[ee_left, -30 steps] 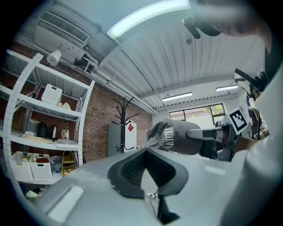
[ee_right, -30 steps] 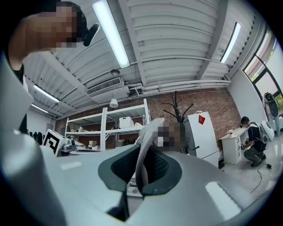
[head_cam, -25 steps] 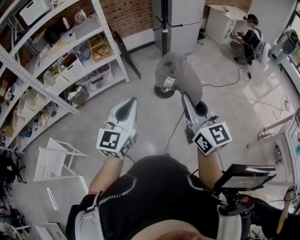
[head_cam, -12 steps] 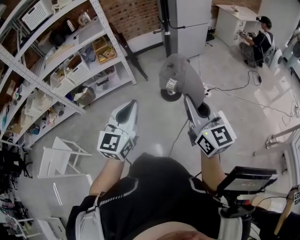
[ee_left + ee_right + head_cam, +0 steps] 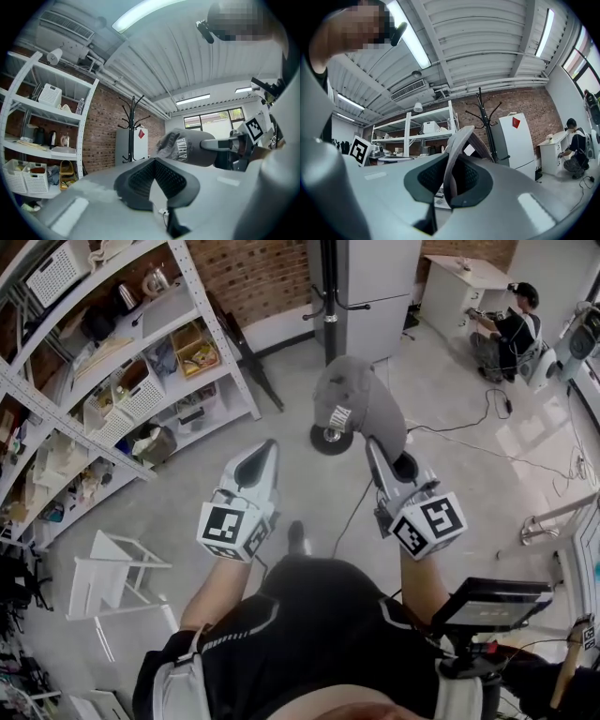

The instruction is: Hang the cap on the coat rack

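A grey cap (image 5: 354, 401) with white lettering hangs in the air in front of me. My right gripper (image 5: 374, 443) is shut on its brim. In the right gripper view the curved brim (image 5: 456, 154) stands on edge between the dark pads. My left gripper (image 5: 260, 456) is held level beside it, to the left, shut with nothing in it. The black coat rack (image 5: 327, 296) stands straight ahead, and its round base (image 5: 328, 440) shows just below the cap. Its hooked top (image 5: 486, 108) rises behind the cap in the right gripper view, and in the left gripper view the coat rack (image 5: 132, 123) stands left of the cap (image 5: 186, 147).
A white metal shelf unit (image 5: 112, 371) full of bins runs along the left. A grey cabinet (image 5: 373, 296) stands behind the rack against a brick wall. A seated person (image 5: 502, 329) works at the far right. A cable (image 5: 469, 442) trails over the floor. A white stool (image 5: 111, 568) lies at the lower left.
The cap stays clamped in the right gripper, and both grippers keep their pose. The view has shifted slightly toward the rack, and a shoe now shows on the floor below the grippers.
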Demonstrator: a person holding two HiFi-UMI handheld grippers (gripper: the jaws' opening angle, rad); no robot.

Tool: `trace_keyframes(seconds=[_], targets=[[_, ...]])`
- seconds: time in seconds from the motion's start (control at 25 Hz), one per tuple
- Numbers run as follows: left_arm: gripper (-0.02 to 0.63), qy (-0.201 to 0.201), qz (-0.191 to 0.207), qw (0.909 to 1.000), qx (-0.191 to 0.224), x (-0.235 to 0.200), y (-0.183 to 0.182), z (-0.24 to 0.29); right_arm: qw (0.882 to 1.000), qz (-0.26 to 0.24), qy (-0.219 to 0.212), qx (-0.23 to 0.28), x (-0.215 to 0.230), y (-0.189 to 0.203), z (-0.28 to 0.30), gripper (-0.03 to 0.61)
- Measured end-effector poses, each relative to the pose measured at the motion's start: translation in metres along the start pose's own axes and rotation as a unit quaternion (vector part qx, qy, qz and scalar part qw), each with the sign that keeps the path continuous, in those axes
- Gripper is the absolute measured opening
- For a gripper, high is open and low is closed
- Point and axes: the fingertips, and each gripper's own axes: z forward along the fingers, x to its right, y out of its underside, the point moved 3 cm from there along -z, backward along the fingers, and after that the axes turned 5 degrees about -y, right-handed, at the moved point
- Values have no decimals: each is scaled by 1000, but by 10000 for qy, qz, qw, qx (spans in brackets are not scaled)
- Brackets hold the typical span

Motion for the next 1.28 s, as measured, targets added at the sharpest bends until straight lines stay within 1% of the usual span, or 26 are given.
trace_keyframes(seconds=[0.12, 0.24, 0.48, 0.68, 1.0, 1.16, 1.28], targets=[[3, 105, -73, 9999, 11, -17, 0, 26, 10000, -41, 47, -29, 11, -2, 22, 31], [3, 198, -26, 9998, 72, -34, -4, 48, 9999, -102, 72, 1, 21, -4, 46, 31], [3, 314, -33, 9995, 84, -81, -8, 87, 9998, -59, 166, -13, 36, 0, 102, 31], [3, 401, -67, 9991, 146, -111, -13, 119, 9996, -63, 260, -106, 49, 3, 136, 31], [3, 639, -182, 9978, 59, -151, 1, 163, 9983, -77, 513, -261, 71, 19, 186, 31], [3, 717, -260, 9971, 75, -179, 5, 181, 9977, -64, 617, -278, 77, 27, 212, 31], [3, 757, -221, 9968, 121, -196, 4, 193, 9974, -84, 682, -210, 79, 25, 228, 31]])
